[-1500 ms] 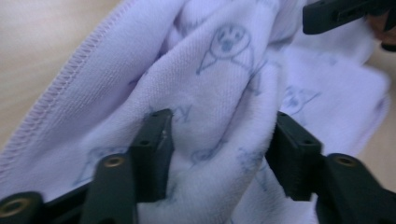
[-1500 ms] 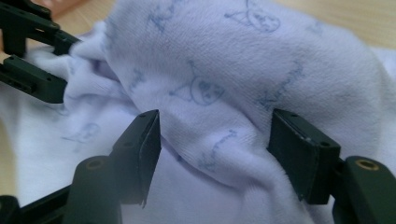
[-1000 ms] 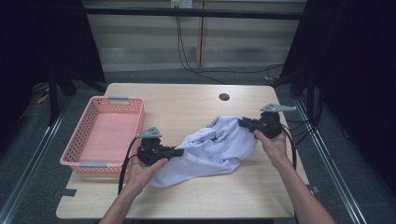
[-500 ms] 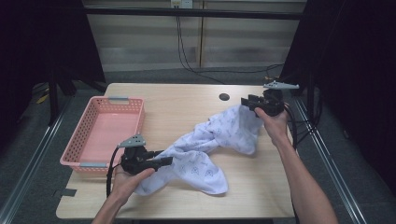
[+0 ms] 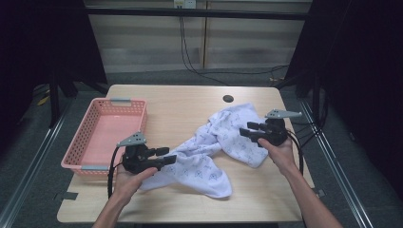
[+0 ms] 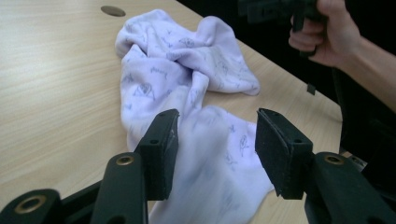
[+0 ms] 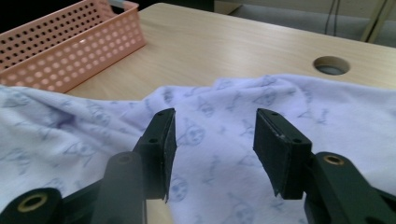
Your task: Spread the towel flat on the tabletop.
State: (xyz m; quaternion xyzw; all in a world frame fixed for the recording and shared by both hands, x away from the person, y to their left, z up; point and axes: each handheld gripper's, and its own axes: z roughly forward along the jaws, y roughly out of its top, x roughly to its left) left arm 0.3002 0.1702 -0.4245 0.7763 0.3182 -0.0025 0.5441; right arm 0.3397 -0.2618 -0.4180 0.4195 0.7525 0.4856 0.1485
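1. The pale wooden table (image 5: 190, 102) has bare room from about nine round to one o'clock of the cloth, up to its far edge, where a round dark cable hole (image 5: 228, 99) sits. At nine o'clock a pink perforated plastic basket (image 5: 97, 137) stands along the left edge.
2. The white cotton cloth with a faint blue printed pattern (image 5: 214, 147) lies crumpled and stretched across the table's middle, one end near the front edge at six o'clock, the other bunched toward the right edge at three o'clock.
3. The left gripper (image 5: 164, 156) has just been opening; its jaws stand wide, the cloth's near end lying loose beneath and between them, unpressed.
4. The right gripper (image 5: 247, 129) has also just been opening; its jaws gape above the bunched end, not pinching it.
5. The print is too small to read.
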